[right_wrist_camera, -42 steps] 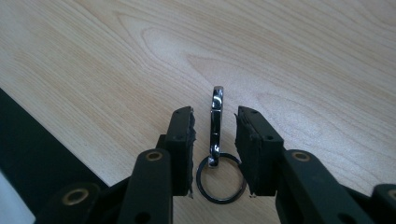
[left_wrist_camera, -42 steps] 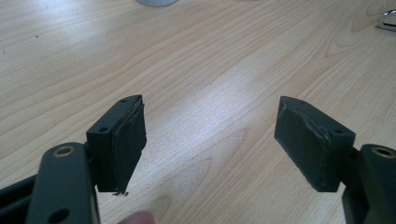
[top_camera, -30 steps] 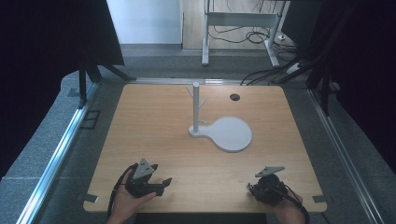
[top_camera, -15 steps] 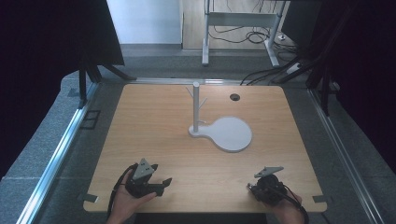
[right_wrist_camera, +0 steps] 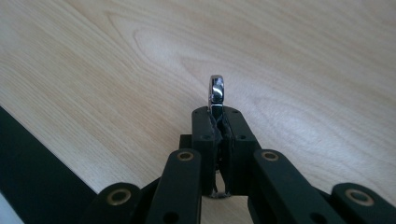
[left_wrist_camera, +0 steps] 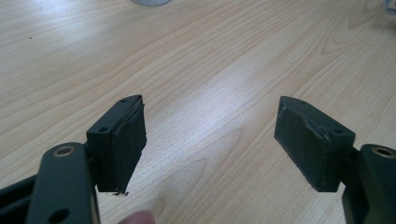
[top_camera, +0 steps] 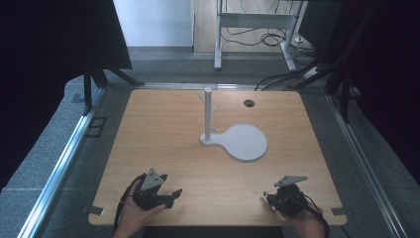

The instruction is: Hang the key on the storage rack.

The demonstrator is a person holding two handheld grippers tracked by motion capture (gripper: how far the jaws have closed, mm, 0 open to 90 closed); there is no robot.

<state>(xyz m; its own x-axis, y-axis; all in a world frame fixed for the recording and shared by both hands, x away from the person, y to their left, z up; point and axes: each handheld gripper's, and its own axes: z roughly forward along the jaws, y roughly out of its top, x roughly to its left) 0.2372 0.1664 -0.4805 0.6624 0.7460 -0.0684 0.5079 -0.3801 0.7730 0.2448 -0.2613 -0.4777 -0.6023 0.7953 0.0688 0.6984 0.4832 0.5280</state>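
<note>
A white stand [top_camera: 208,115] with short pegs rises from a round white base plate [top_camera: 243,142] near the middle of the wooden table [top_camera: 163,134]. My left gripper [top_camera: 173,194] rests at the front left, held by a hand, jaws wide apart over bare wood [left_wrist_camera: 210,130] with nothing between them. At the front right, my right gripper [top_camera: 269,197] is shut on a small shiny metal ring [right_wrist_camera: 216,92], which sticks up edge-on from between the pads [right_wrist_camera: 203,126]. The ring hangs just above the tabletop.
A dark round hole [top_camera: 248,103] sits in the table's far right area. Metal rails [top_camera: 64,158] run along both sides of the table. A table frame and cables [top_camera: 277,39] lie on the floor beyond the far edge.
</note>
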